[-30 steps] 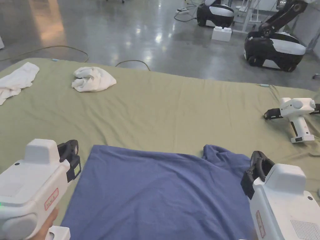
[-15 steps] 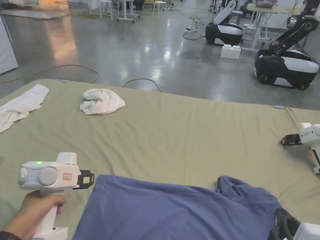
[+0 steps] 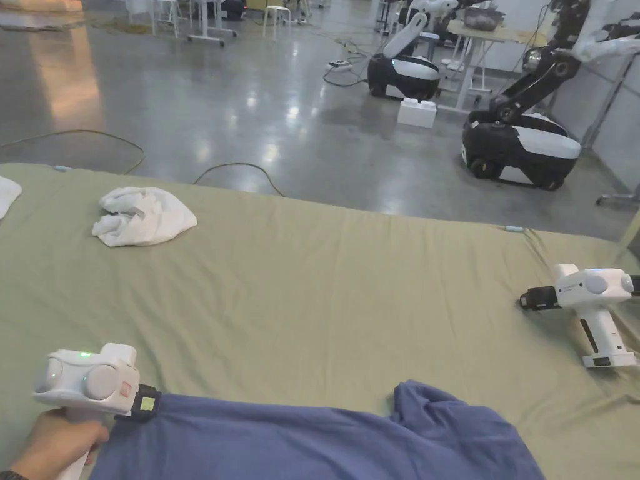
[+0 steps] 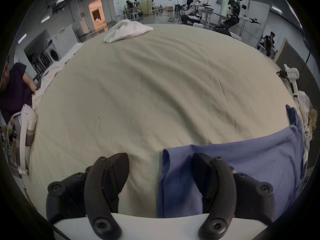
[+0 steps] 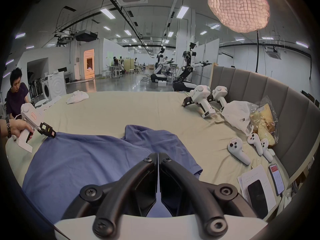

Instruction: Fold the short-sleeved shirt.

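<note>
Here, shirt (image 3: 325, 440): blue, flat on the green sheet (image 3: 350, 287), at its near edge.
Left gripper (image 4: 160, 164): jaws wide apart, straddling the shirt's corner; one over the fabric, one over bare sheet.
Right gripper (image 5: 158, 154): jaws together above the shirt's middle, nothing between them.
Towel (image 3: 142, 217): white, bunched, well apart at the far left.
Spare gripper (image 3: 584, 303): lying on the sheet, far right.
</note>
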### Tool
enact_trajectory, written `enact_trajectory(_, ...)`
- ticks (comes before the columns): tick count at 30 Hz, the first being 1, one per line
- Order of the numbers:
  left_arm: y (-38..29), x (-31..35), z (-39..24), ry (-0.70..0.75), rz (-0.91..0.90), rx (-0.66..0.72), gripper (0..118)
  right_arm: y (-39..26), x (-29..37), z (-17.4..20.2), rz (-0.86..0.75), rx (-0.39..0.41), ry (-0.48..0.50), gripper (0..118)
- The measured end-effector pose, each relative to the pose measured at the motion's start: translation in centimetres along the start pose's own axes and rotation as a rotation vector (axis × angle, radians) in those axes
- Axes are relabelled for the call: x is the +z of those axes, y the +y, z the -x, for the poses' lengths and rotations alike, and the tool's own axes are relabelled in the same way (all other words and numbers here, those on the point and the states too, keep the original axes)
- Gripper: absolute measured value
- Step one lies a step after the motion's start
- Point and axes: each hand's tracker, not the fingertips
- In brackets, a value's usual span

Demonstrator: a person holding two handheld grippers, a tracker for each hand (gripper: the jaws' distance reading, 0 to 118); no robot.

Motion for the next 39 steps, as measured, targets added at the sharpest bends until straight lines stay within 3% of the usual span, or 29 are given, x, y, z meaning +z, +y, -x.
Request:
enact_trajectory(1,-0.2,0.2,-0.5,-0.005,-0.012,-0.03,67,0.2,-0.8,-0.3,0.021,-0.001,-0.009,0)
enact_trajectory(2,-0.3,0.5,-0.9,-0.019,-0.028,-0.048,56,0.4,-1.6,-0.6,0.04,-0.008,-0.015,1)
enact_trajectory(3,-0.4,0.8,-1.3,-0.044,-0.045,-0.058,42,0.8,-2.8,-1.2,0.06,-0.018,-0.015,1)
enact_trajectory(4,-0.7,0.9,-1.2,-0.072,-0.049,-0.067,18,1.4,-4.3,-1.8,0.084,-0.029,-0.013,4)
enact_trajectory(5,-0.7,1.0,-1.2,-0.094,-0.046,-0.07,1,2.0,-5.8,-2.4,0.117,-0.036,-0.008,11)
enact_trajectory(7,-0.8,1.7,-0.8,-0.097,-0.04,-0.061,0,3.4,-9.5,-4.0,0.153,-0.056,-0.015,39)
enact_trajectory(10,-0.8,3.3,0.2,-0.115,-0.078,-0.021,0,5.6,-15.3,-6.2,0.228,-0.068,-0.002,55)
enact_trajectory(18,-1.9,8.7,0.4,-0.132,-0.165,-0.007,0,6.1,-26.6,-7.4,0.5,-0.045,0.09,58)
enact_trajectory(20,-2.0,9.0,0.4,-0.133,-0.168,-0.005,0,5.4,-27.8,-7.2,0.571,-0.059,0.107,57)
enact_trajectory(23,-2.4,9.4,0.3,-0.132,-0.168,0.004,0,4.3,-28.2,-6.2,0.59,-0.026,0.13,42)
enact_trajectory(24,-2.3,9.1,0.4,-0.131,-0.167,0.004,0,4.4,-27.9,-5.9,0.566,0.008,0.122,32)
enact_trajectory(25,-2.3,9.1,0.3,-0.129,-0.165,0.004,0,4.4,-27.9,-5.8,0.566,0.015,0.128,4)
enact_trajectory(27,-2.4,9.3,0.2,-0.127,-0.166,0.002,0,4.4,-27.2,-4.9,0.554,-0.015,0.18,3)
enact_trajectory(30,-2.3,9.5,0.2,-0.126,-0.172,0.011,0,4.1,-26.4,-4.5,0.524,0.052,0.128,3)
enact_trajectory(34,-1.7,10.5,1.2,-0.14,-0.219,0.03,0,6.2,-22.0,-6.0,0.374,-0.029,0.091,3)
enact_trajectory(39,-1.4,14.8,1.6,-0.163,-0.309,0.038,0,10.3,-15.0,-8.2,0.212,-0.03,0.101,2)
